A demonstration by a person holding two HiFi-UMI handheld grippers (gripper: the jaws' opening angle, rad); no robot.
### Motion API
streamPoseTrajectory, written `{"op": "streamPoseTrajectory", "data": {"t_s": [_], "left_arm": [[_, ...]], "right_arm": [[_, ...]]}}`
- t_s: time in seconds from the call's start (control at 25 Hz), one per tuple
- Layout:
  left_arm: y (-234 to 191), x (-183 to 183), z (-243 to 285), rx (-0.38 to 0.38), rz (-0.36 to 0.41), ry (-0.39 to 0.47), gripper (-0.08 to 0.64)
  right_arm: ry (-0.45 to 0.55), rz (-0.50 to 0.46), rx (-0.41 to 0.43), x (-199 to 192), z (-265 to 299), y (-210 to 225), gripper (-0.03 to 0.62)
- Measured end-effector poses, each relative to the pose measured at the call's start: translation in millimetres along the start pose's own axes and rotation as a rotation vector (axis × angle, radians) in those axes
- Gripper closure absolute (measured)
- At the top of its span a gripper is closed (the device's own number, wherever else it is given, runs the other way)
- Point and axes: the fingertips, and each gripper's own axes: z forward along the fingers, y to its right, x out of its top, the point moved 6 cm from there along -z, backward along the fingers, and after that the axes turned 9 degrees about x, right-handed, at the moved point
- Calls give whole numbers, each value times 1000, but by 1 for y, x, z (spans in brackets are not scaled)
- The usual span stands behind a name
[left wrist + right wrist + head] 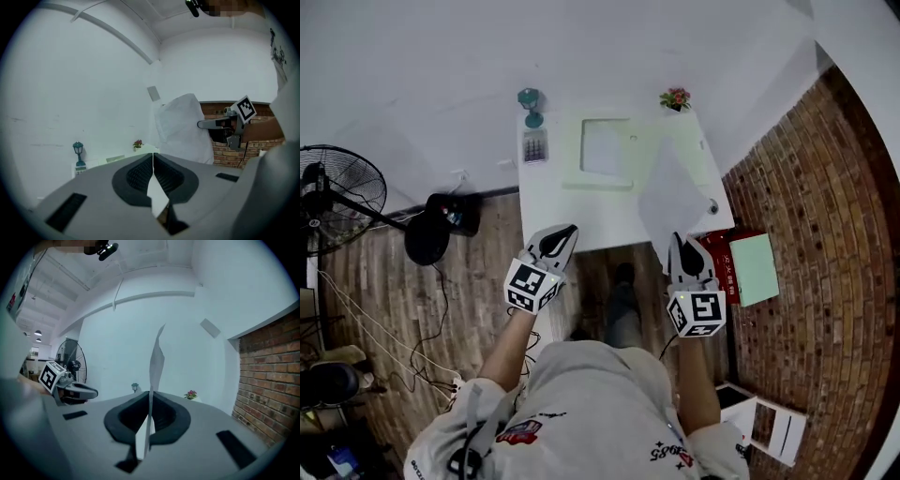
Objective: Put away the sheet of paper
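A white sheet of paper stands over the right part of the white table, pinched at its near edge by my right gripper. In the right gripper view the sheet rises edge-on from between the shut jaws of that gripper. My left gripper hovers at the table's near edge, left of the sheet, shut with nothing visibly held. From the left gripper view, the curved sheet and the right gripper show beyond the left gripper's closed jaws.
On the table sit a pale green tray, a teal lamp, a small keypad-like item and a flower pot. A fan stands left. A brick wall, a green folder and white boxes are right.
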Motion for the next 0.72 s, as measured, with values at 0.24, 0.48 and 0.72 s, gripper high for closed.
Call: {"op": "streamPoseTrajectory", "data": {"t_s": [0.24, 0.48, 0.72], "left_arm": [[-29, 10, 60, 136, -6, -24, 535], [-56, 39, 123, 279, -12, -16, 535], [-75, 57, 165, 395, -16, -14, 535]], "right_arm": [[22, -20, 158, 12, 88, 54, 595], [44, -65, 324, 39, 171, 113, 595], [65, -73, 415, 58, 228, 166, 595]]}}
